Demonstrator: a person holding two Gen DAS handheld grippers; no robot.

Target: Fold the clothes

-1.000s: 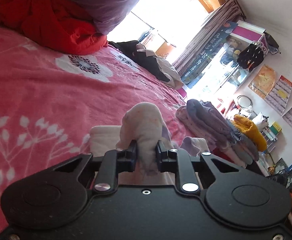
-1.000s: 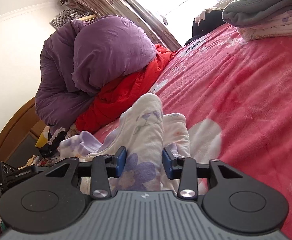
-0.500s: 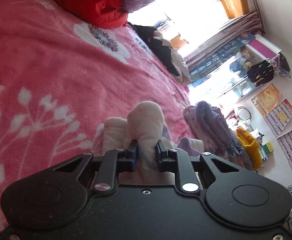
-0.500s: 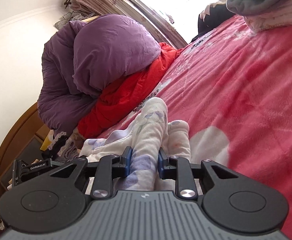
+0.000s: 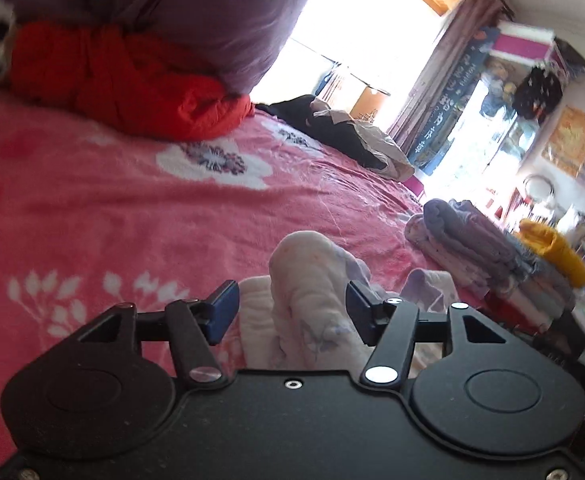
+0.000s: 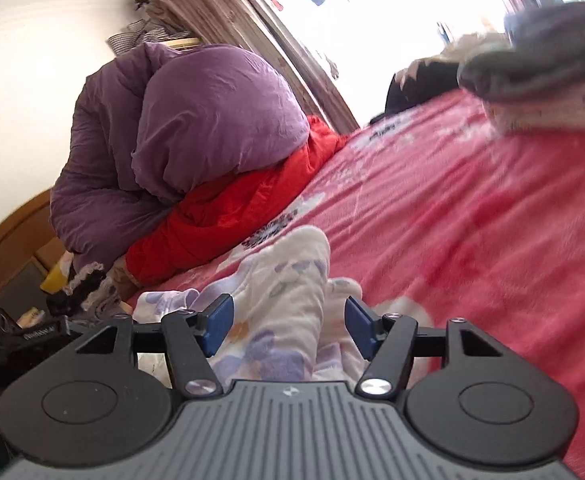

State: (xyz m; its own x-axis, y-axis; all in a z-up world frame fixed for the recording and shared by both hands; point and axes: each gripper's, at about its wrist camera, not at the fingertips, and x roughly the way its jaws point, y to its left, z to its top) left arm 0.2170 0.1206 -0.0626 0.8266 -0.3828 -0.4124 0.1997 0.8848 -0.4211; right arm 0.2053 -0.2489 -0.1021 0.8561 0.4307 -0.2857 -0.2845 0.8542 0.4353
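A white fleece garment with purple flowers (image 5: 308, 296) lies bunched on the pink bedspread (image 5: 132, 216). My left gripper (image 5: 292, 312) is open, its jaws standing apart on either side of a raised fold of the garment. In the right wrist view the same garment (image 6: 292, 300) rises between the jaws of my right gripper (image 6: 288, 322), which is also open. The blue pads (image 6: 218, 322) do not press the cloth.
A stack of folded clothes (image 5: 488, 252) sits at the bed's right edge, also seen in the right wrist view (image 6: 552, 80). A purple duvet (image 6: 196, 120) and red quilt (image 6: 228, 216) pile at the headboard. Dark clothes (image 5: 332, 128) lie near the window.
Both grippers were shut on the garment's folds half a second ago and have now opened, letting the cloth go. The left view has swung back toward the pillows.
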